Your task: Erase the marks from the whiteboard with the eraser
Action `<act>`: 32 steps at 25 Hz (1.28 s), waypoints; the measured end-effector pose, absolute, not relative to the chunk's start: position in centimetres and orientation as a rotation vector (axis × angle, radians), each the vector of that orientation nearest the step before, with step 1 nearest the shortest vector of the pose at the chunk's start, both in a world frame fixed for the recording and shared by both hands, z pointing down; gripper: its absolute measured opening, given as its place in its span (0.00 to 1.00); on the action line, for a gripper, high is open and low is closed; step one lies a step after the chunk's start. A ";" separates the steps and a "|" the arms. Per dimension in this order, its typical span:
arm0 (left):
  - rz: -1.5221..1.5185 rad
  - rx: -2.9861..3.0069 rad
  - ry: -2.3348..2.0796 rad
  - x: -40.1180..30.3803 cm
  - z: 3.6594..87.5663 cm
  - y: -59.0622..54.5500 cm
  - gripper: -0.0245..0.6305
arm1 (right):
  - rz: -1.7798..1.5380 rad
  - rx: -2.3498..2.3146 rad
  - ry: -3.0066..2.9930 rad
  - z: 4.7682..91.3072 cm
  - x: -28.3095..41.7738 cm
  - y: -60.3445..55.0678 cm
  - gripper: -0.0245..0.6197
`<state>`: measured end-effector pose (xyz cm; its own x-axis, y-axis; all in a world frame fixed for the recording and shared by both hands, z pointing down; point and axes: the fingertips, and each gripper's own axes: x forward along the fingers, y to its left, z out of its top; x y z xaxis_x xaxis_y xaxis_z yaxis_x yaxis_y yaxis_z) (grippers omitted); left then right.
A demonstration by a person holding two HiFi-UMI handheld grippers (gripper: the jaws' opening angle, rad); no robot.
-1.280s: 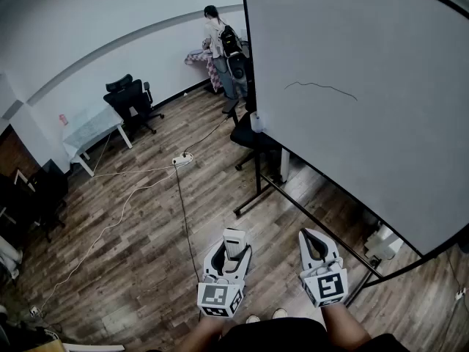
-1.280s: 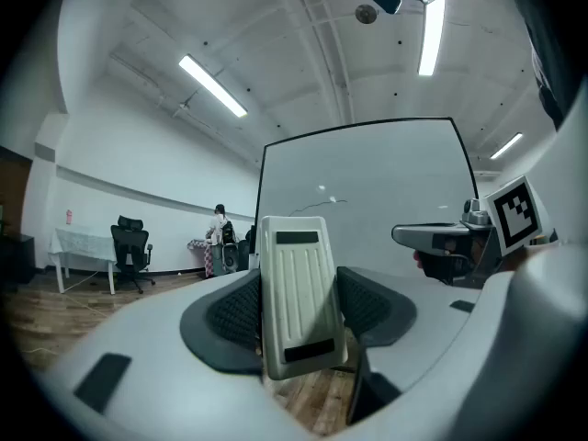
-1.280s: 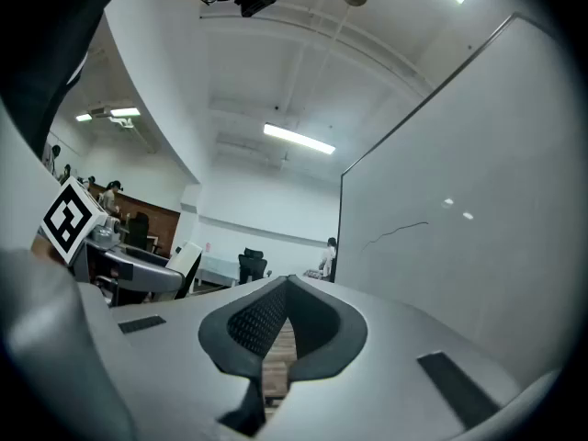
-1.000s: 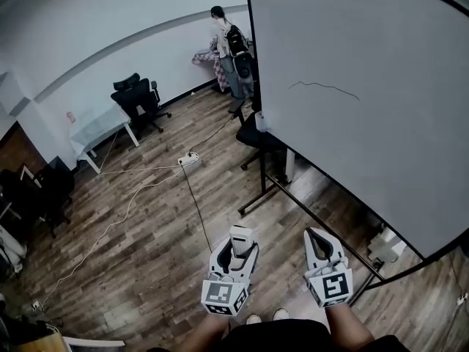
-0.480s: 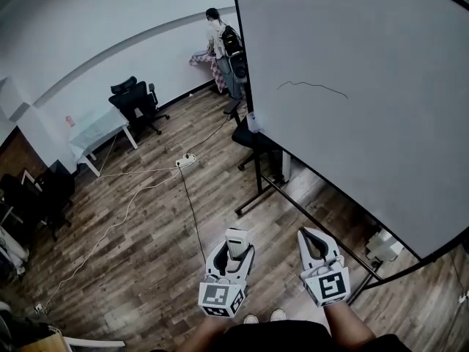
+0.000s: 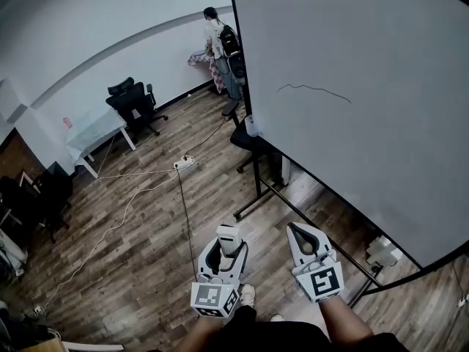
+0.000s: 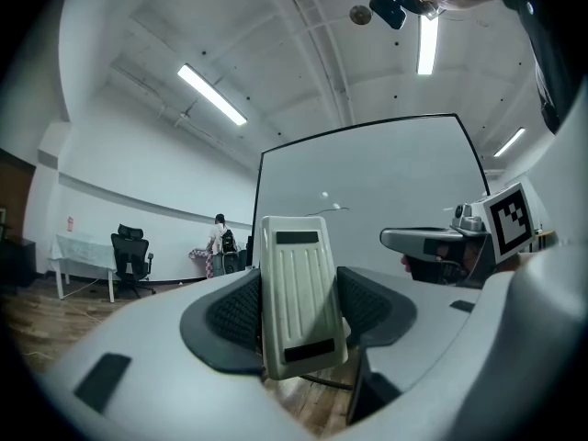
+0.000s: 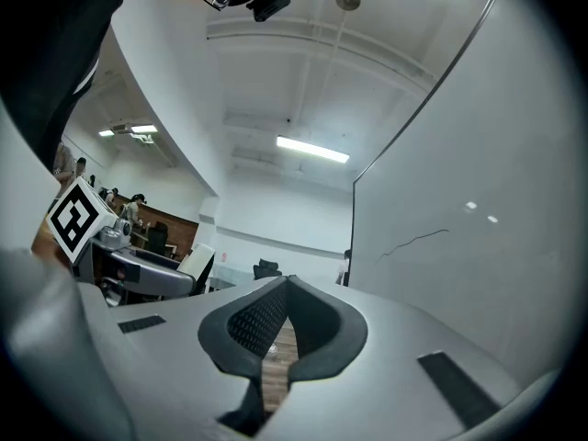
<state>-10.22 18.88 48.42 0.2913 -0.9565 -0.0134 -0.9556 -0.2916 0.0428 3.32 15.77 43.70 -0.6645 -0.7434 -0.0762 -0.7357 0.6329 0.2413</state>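
Whiteboard [image 6: 381, 138] upright at right on black frame, above wood floor [image 6: 139, 233]. Left tool [image 6: 226, 249] low in front of person, jaws clamped on white ribbed eraser [image 7: 296, 301]; eraser stands upright, well apart from board. Right tool [image 6: 300, 233] beside left one, jaws closed together, nothing between. Thin dark squiggle mark [image 6: 315, 89] on upper board face.

Eraser [image 7: 294, 306] in left tool [image 6: 226, 244]; whiteboard [image 6: 366, 138] ahead, to the right.
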 end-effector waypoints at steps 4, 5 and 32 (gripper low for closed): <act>-0.053 2.502 -1.822 -11.7 49.0 15.6 0.45 | -0.329 1.296 -2.771 44.6 2.0 12.7 0.07; -0.051 2.506 -1.812 -12.1 49.2 14.6 0.45 | -0.312 1.312 -2.752 44.8 1.7 11.8 0.07; -0.097 2.687 -1.525 -19.8 48.3 -2.9 0.45 | -0.345 1.513 -2.568 44.4 -6.1 -2.8 0.07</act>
